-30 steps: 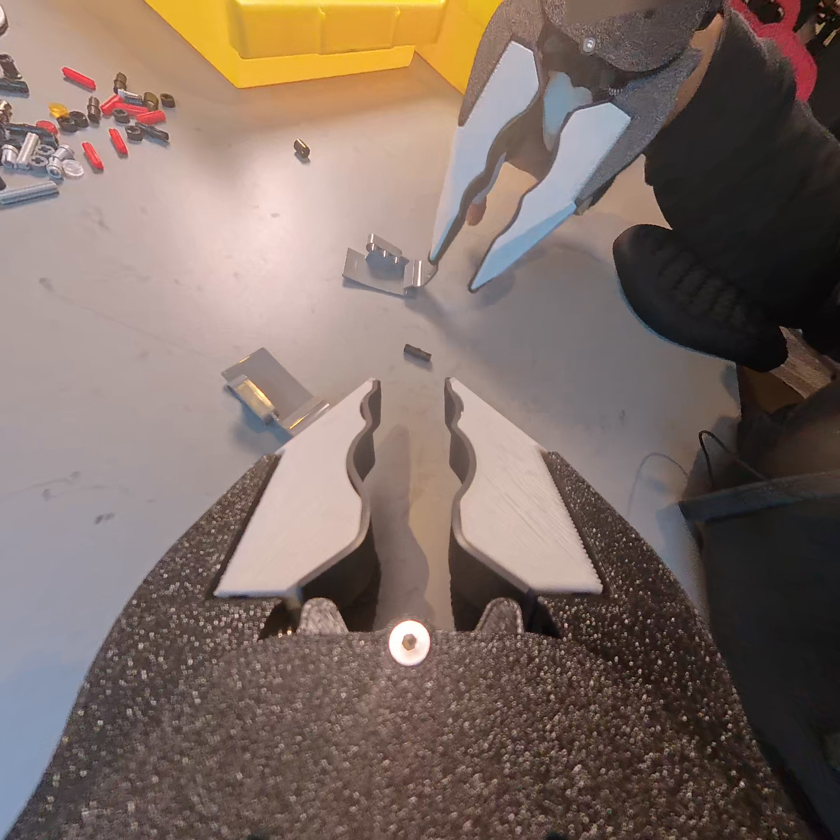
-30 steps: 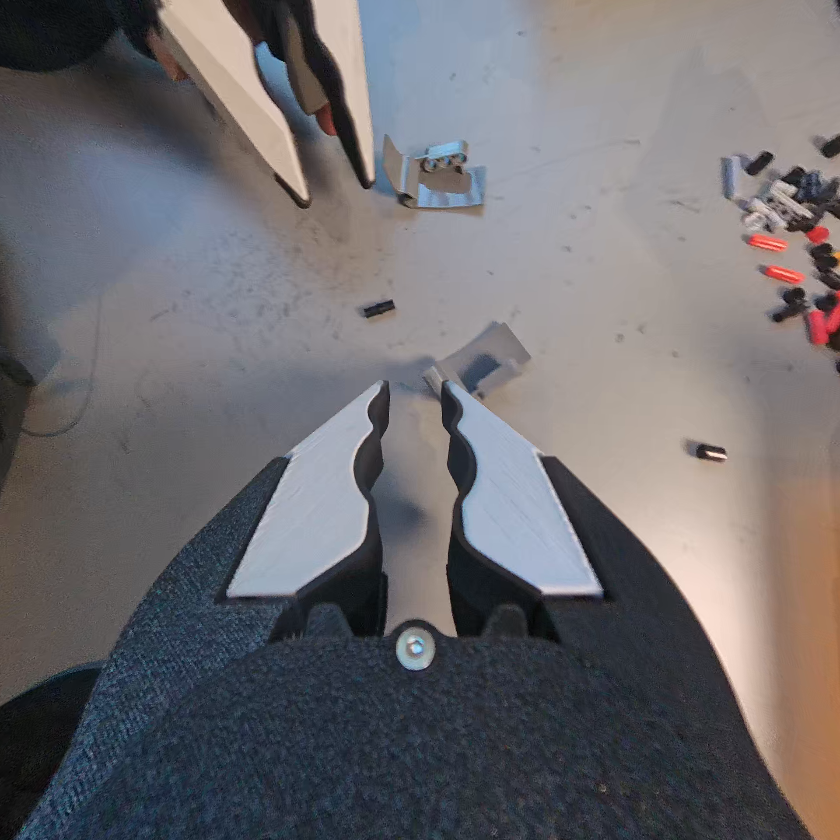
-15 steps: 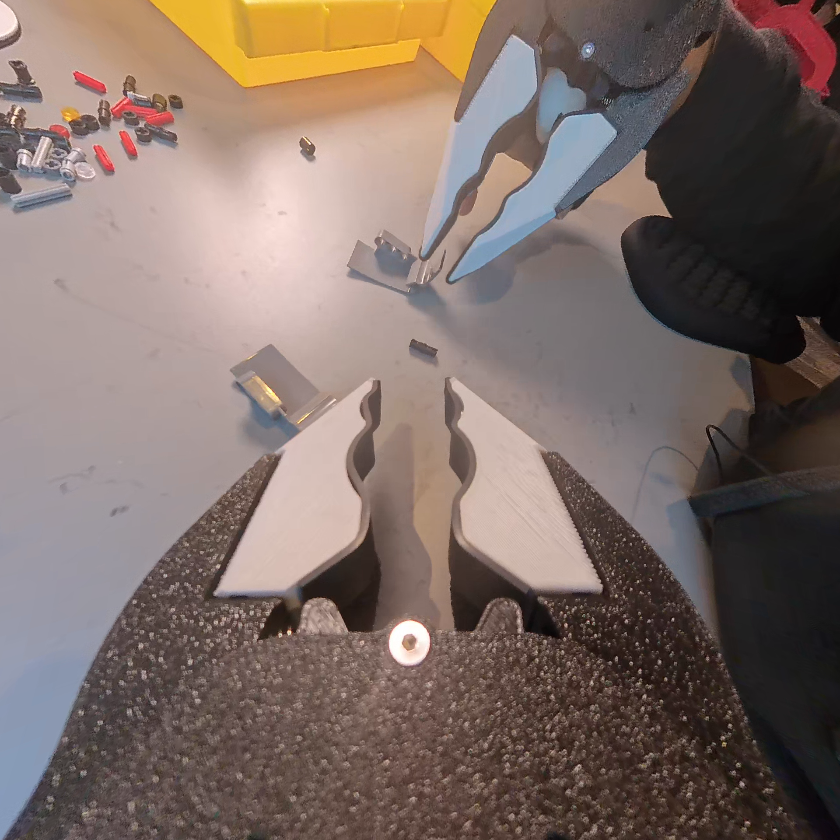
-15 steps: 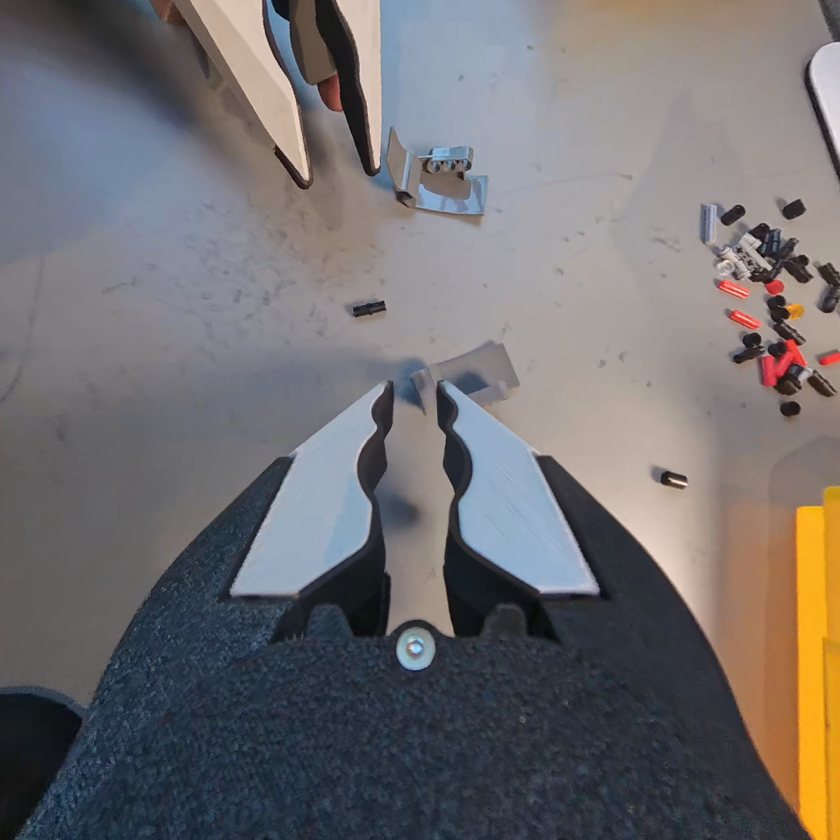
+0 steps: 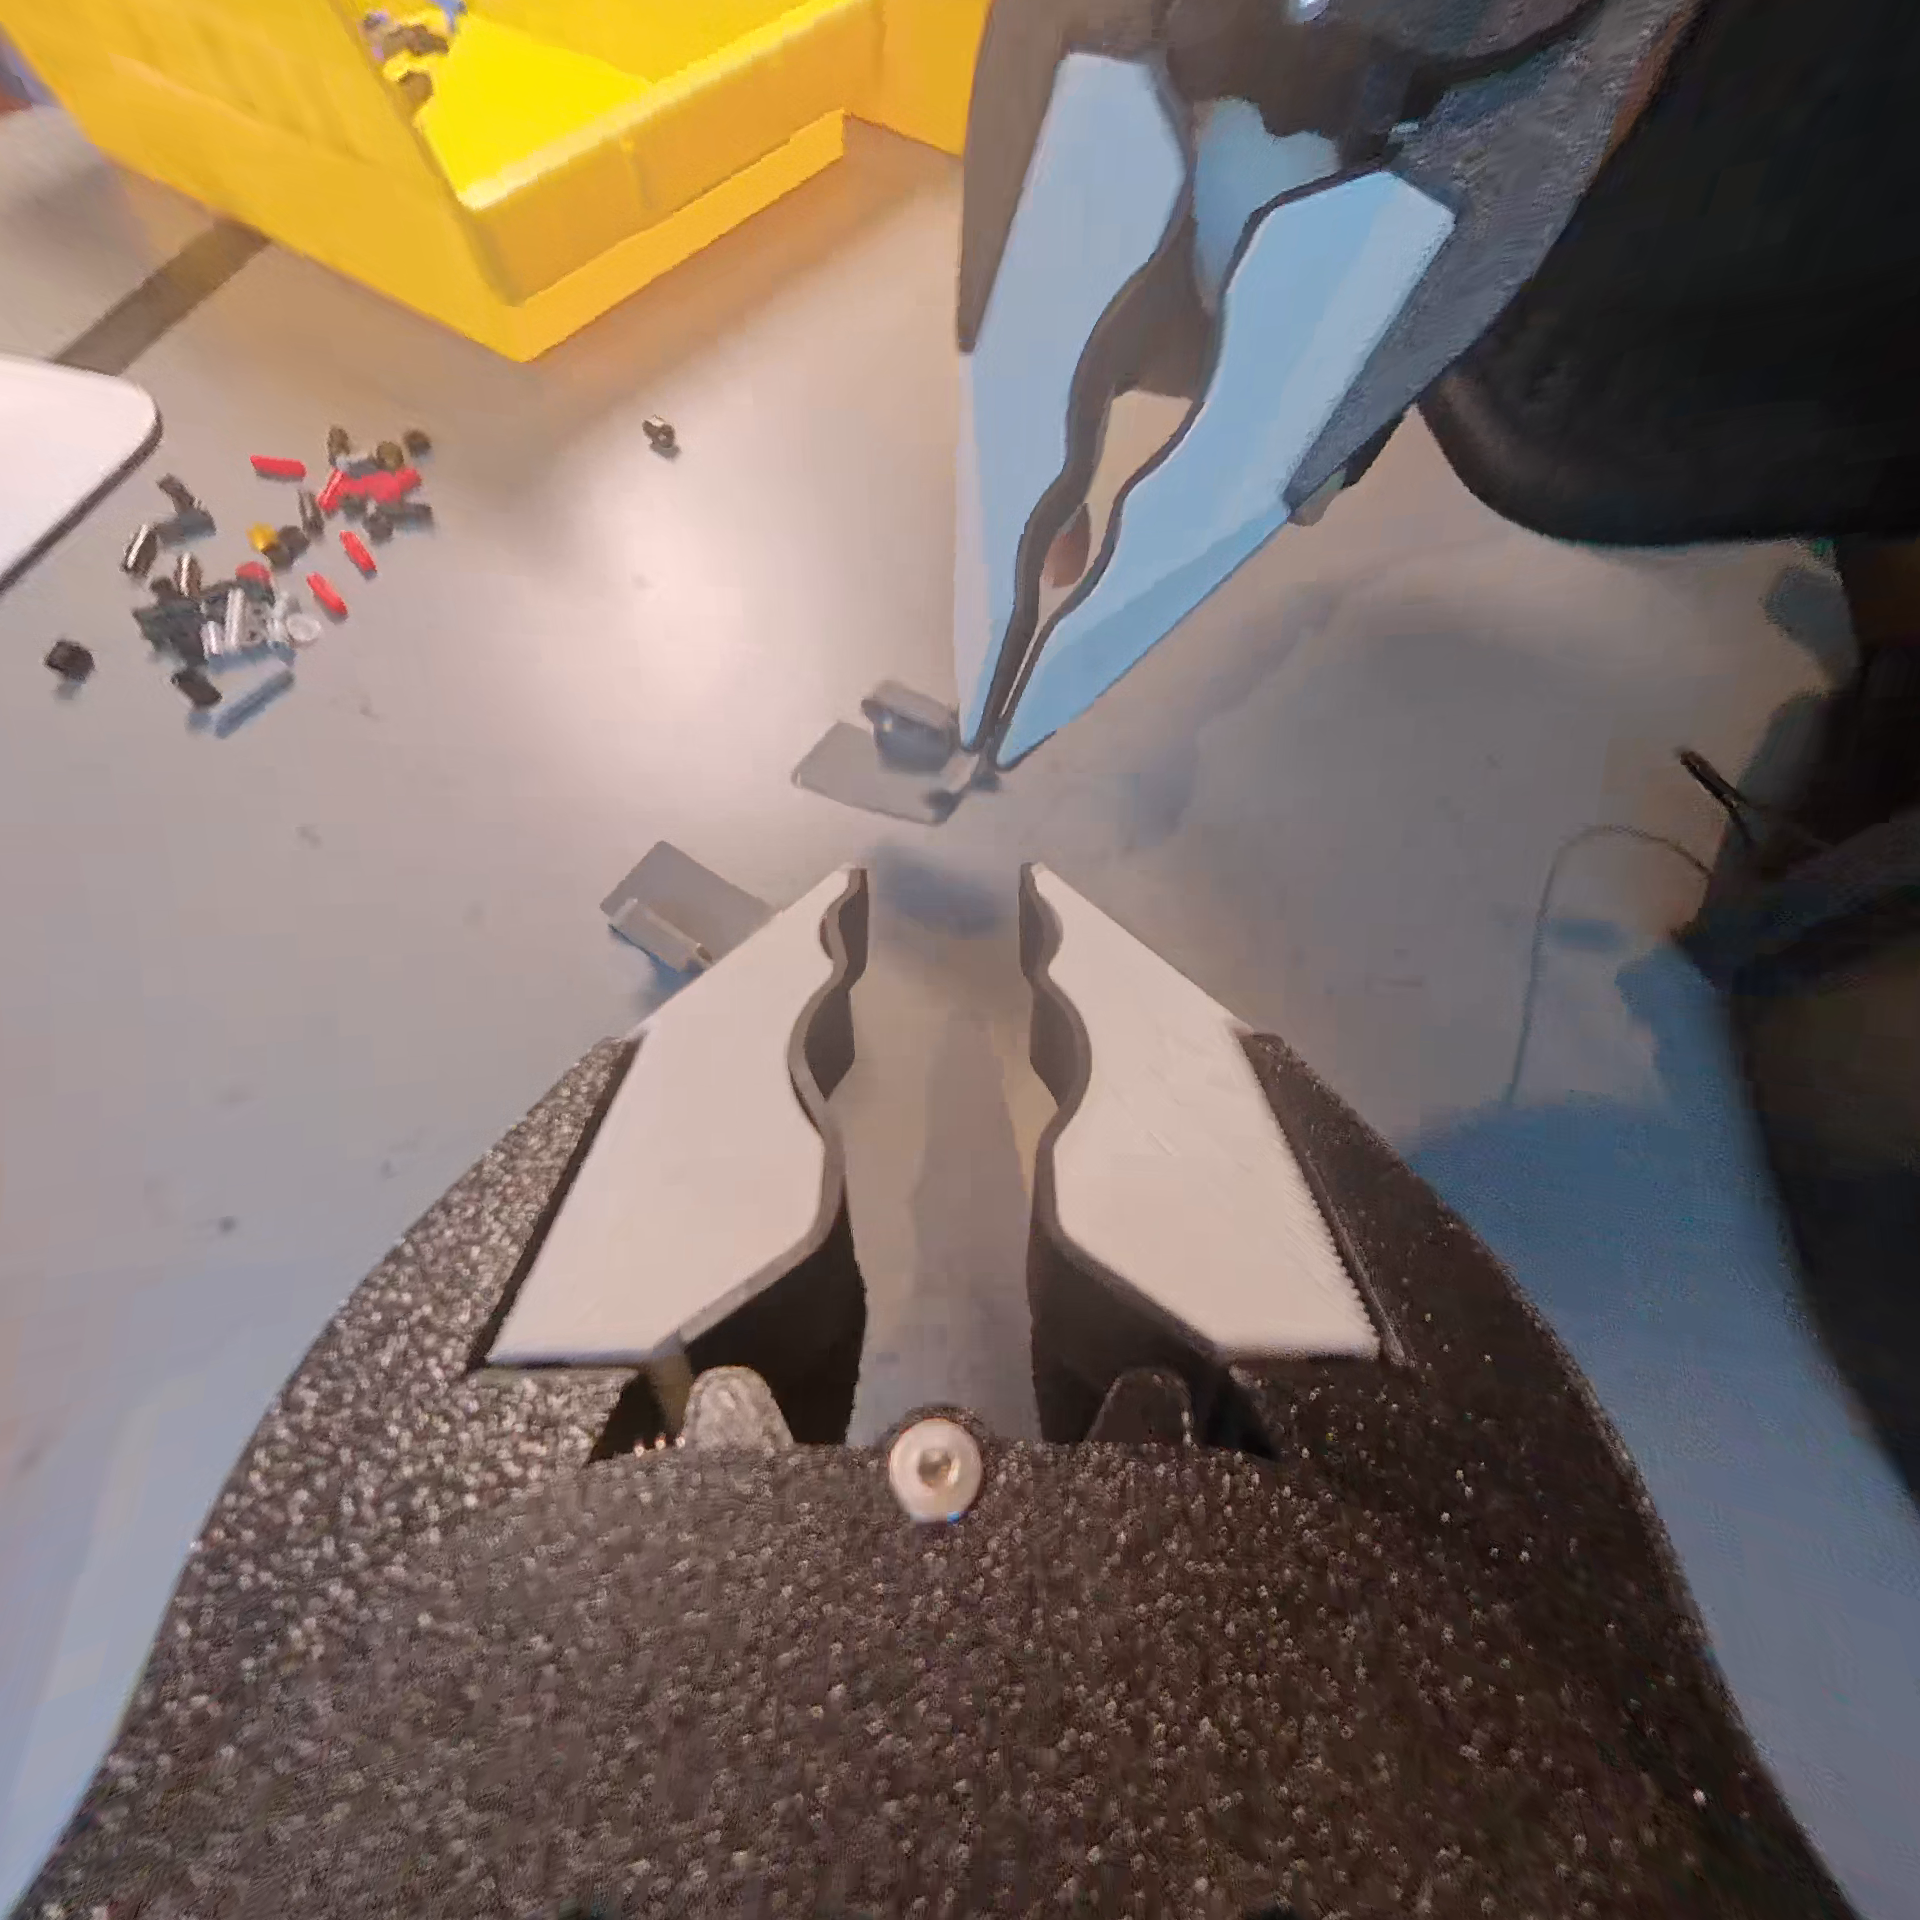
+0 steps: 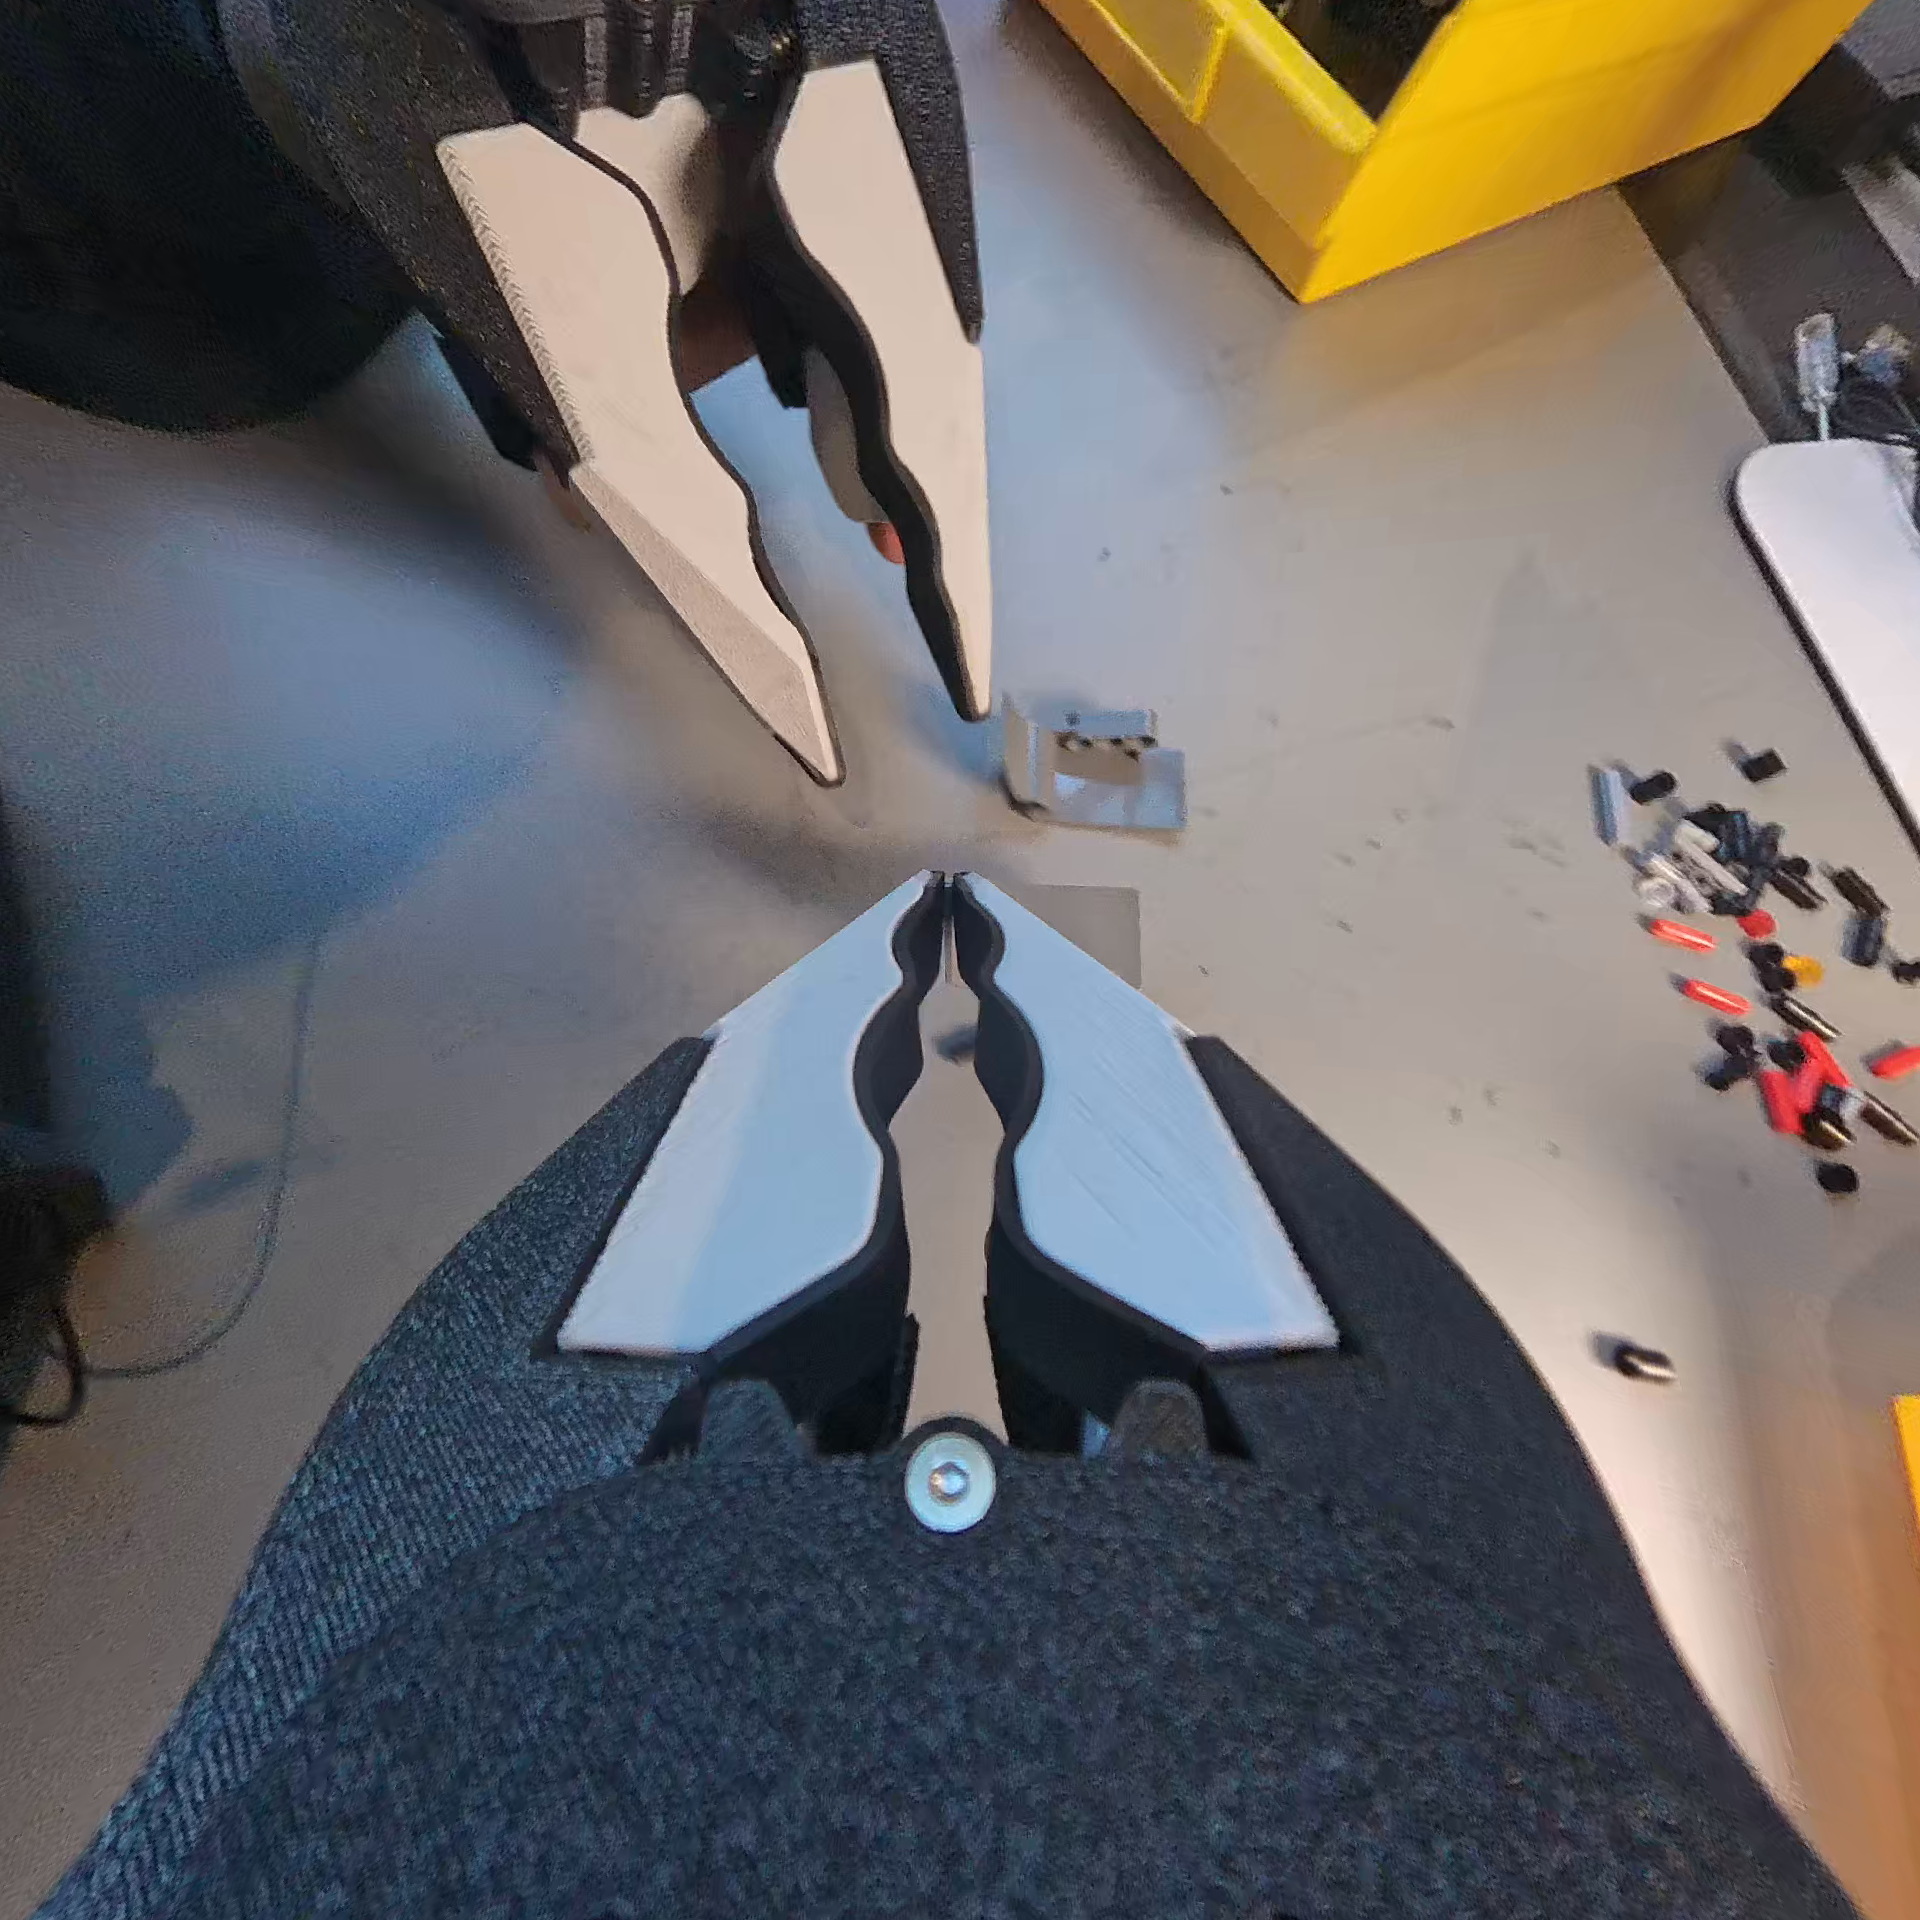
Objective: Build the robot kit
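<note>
Workshop bench [image 5: 312, 987], yellow parts bin [image 5: 582, 156]

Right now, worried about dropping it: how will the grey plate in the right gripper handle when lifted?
The grey plate looks thin, so probably light and stiff. The right gripper pinches only its upturned lip, so it may swing. The block on it could slide.

Both views are evenly bright under soft indoor light from overhead. The matte grey tabletop [image 5: 436, 935] carries a cool bluish sheen at the right of the left wrist view and a warmer cast in the right wrist view, with diffuse shadows under the fingers. Wide-angle bending stretches the edges, and motion blur smears the scattered small red and black plastic parts [image 6: 1766, 997]
</note>
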The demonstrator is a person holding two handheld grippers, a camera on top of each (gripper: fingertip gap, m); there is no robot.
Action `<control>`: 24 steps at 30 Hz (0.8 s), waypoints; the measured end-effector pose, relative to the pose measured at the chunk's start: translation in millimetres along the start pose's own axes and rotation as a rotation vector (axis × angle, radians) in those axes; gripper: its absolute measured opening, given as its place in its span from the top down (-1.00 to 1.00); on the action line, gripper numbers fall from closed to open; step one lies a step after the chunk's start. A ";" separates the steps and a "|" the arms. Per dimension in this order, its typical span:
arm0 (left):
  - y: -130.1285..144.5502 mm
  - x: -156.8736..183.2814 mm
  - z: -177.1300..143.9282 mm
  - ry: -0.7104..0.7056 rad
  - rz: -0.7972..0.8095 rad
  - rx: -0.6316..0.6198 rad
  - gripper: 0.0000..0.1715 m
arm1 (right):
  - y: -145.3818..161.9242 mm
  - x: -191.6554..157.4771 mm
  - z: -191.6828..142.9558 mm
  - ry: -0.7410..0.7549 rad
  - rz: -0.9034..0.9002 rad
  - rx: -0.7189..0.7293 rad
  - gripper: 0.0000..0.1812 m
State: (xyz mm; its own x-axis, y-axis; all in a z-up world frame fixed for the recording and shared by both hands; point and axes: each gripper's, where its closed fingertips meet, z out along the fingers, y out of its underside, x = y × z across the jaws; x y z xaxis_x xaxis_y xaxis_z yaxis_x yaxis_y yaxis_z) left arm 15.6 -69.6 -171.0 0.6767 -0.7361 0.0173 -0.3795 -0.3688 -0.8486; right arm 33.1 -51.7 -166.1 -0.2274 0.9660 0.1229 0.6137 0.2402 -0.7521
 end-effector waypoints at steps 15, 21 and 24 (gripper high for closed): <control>36.2 30.1 1.0 0.108 0.257 -0.149 0.80 | -29.0 -42.6 9.6 -0.328 0.097 0.148 0.72; 38.8 29.0 1.6 0.104 0.277 -0.156 0.99 | -17.0 14.8 38.6 -0.114 0.035 0.048 0.72; 39.7 26.9 -1.7 0.091 0.281 -0.155 0.99 | -2.3 15.6 61.9 -0.062 -0.063 -0.058 0.74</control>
State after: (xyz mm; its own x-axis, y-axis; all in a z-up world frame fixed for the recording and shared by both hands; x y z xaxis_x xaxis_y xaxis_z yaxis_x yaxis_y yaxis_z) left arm 17.7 -105.0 -203.4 0.4755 -0.8664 -0.1526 -0.6396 -0.2213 -0.7362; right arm -18.7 -43.1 -202.6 -0.3123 0.9415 0.1266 0.6394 0.3069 -0.7050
